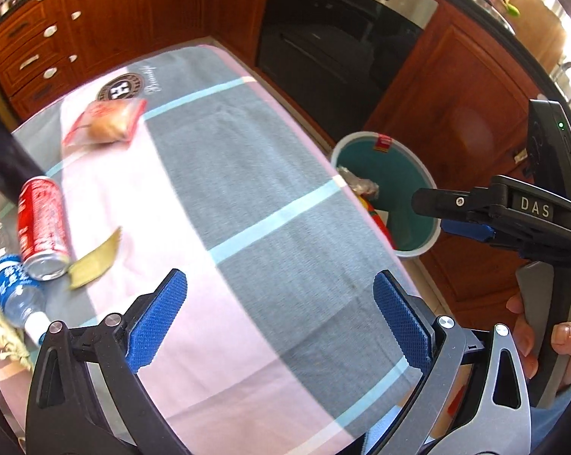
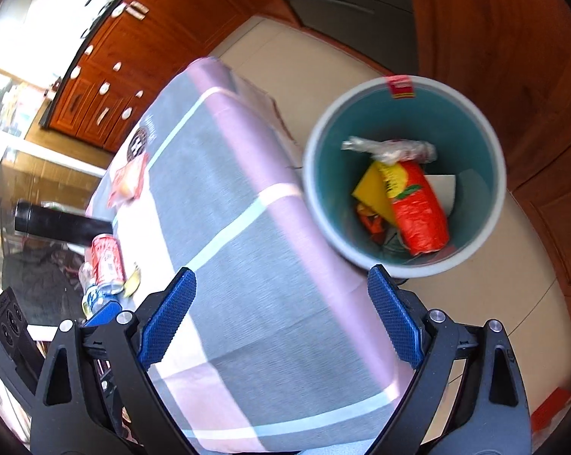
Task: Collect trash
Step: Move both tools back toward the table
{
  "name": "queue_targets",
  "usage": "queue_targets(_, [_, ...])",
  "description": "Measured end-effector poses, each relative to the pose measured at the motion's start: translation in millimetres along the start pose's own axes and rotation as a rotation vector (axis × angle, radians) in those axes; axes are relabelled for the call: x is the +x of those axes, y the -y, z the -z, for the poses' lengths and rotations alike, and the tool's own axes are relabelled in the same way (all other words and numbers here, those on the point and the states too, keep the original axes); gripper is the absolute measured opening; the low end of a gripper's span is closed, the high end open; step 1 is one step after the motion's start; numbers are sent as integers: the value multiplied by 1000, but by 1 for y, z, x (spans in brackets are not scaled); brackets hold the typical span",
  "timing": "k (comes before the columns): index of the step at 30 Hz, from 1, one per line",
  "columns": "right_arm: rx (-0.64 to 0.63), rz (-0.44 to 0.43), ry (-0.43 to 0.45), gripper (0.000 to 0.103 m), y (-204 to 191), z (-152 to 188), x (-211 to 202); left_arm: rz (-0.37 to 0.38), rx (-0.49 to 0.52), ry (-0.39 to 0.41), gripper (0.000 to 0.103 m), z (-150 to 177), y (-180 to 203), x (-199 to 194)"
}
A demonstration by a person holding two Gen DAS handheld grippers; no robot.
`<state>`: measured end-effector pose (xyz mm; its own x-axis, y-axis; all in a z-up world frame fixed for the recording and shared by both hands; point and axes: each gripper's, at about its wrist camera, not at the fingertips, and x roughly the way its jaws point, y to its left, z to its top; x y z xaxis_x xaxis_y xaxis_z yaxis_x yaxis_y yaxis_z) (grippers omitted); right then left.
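A teal bin (image 2: pixel 319 189) with a white rim stands on the floor beside the table; it also shows in the left wrist view (image 1: pixel 414 174). Inside lie a red and yellow packet (image 2: pixel 418 204) and crumpled clear plastic (image 2: pixel 391 149). On the table lie a red can (image 1: pixel 41 227), a blue-labelled bottle (image 1: pixel 14 292), a yellow scrap (image 1: pixel 94 261) and a red bread wrapper (image 1: pixel 107 121). My left gripper (image 1: pixel 279 318) is open and empty above the cloth. My right gripper (image 2: pixel 281 313) is open and empty, its right finger near the bin's rim; it also shows in the left wrist view (image 1: pixel 433 208).
A pink and grey checked cloth (image 1: pixel 247 189) covers the table. Wooden cabinets (image 1: pixel 96 19) and a black oven (image 1: pixel 334 38) stand behind. A black cylinder (image 2: pixel 58 223) lies at the table's left edge. Beige floor (image 2: pixel 512 303) surrounds the bin.
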<state>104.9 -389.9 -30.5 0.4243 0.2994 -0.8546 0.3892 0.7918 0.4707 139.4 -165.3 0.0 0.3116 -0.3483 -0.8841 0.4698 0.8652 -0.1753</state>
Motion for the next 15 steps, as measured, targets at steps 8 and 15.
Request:
queue_targets(8, [-81,9,-32,88,-57,19,10,-6,-96,38,99,24,-56,-31])
queue_targets(15, [-191,29,-74,88,-115,31,27,-54,-202,62,99,43,-116,-48])
